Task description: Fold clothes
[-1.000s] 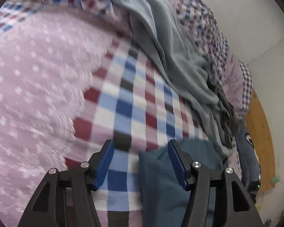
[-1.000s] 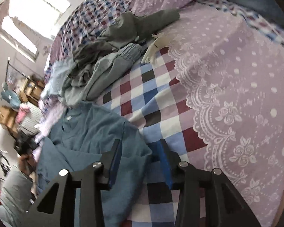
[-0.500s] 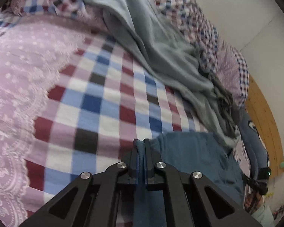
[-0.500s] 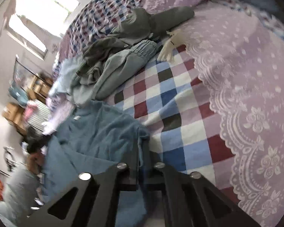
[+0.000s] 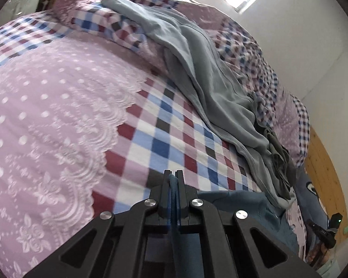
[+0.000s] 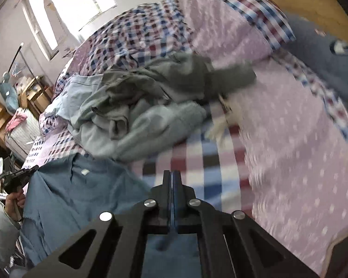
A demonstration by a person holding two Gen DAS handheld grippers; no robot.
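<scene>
The left gripper [image 5: 173,178], jaws pressed together on an edge of the blue shirt [image 5: 241,200], holds the fabric above the checked bedspread [image 5: 164,136], apparently so the garment can be spread or folded from two points. Beside it, a heap of grey clothes [image 5: 211,88] waits along the bed. The right gripper [image 6: 173,178] is likewise clamped on the shirt's cloth, the rest of which lies at the bed's near edge, collar label up, clear of the pile, likely to keep the folding area free.
</scene>
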